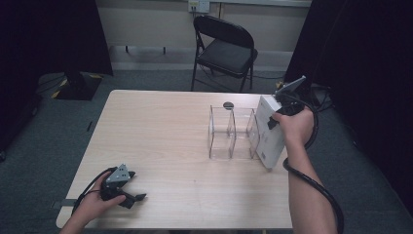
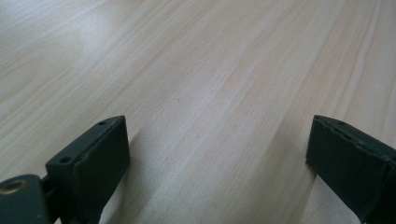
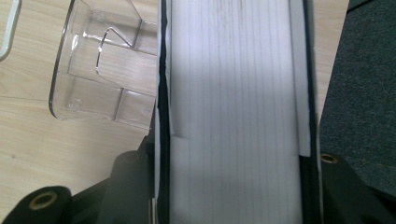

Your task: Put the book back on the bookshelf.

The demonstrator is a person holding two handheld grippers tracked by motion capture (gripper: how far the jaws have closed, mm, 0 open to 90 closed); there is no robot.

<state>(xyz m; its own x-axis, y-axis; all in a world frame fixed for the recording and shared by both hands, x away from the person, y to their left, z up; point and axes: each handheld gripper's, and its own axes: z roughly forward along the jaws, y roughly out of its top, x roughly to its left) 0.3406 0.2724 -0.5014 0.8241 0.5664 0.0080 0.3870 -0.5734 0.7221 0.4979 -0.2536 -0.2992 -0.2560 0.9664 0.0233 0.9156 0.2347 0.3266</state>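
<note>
White box: one, a flat carton standing on its narrow side near the table's right edge, just beside the right end of the clear organiser; whether the two touch you cannot tell. Your right gripper has it clamped across the narrow thickness, jaws pressed to both broad faces. Judged by look, it is stiff cardboard, smooth-skinned and probably light, so it may slip or swing if you pinch only a corner; keep the hold across the thin dimension, near the middle of the long side, and don't crush the walls. The organiser is one piece of thin, hard, see-through plastic with upright dividers, likely light enough to skid when nudged and easy to misjudge at its edges. Your left gripper rests near the front-left corner, jaws spread wide, bare wood between them. Count: one box, one organiser, two grippers, one folding chair beyond the far edge.
</note>
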